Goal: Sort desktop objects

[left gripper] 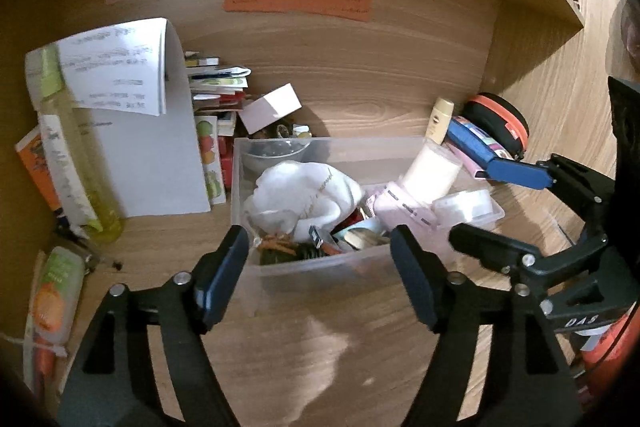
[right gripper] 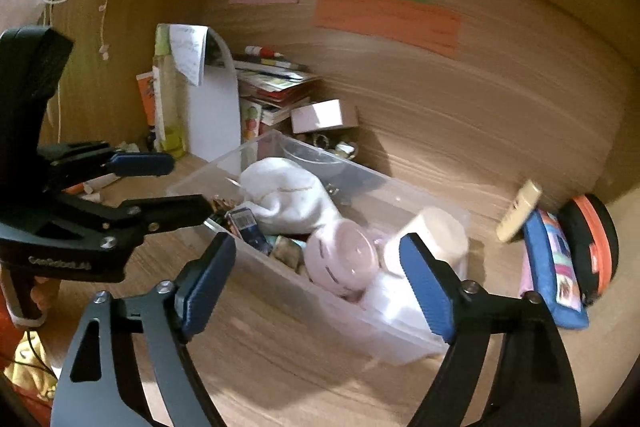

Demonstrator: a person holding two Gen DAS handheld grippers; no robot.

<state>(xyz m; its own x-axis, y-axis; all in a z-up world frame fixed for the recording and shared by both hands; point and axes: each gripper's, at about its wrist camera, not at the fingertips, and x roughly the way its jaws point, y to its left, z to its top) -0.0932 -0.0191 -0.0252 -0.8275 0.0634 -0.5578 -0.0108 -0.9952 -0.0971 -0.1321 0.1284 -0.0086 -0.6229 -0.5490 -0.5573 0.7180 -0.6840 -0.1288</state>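
Directly ahead of both tools, the clear bin (left gripper: 304, 267) collects sorted clutter; left gripper (left gripper: 320, 279) and right gripper (right gripper: 320, 283) stand released, empty.

**Bin at the middle of the desk, clutter on both sides**

A bin (left gripper: 360, 147) stands on the desk (left gripper: 320, 347), near the back panel. In it lie a cloth (left gripper: 304, 195) towards the left, a roll (left gripper: 432, 171) leaning at the right end, and small items along the front wall. Left of the bin stand a folder (left gripper: 160, 155) and a bottle (left gripper: 76, 155), with a stack of books (left gripper: 218, 87) behind. A small box (left gripper: 272, 107) sits behind the bin. To the right lie a pencil case (left gripper: 476, 139) and a round pouch (left gripper: 500, 123).
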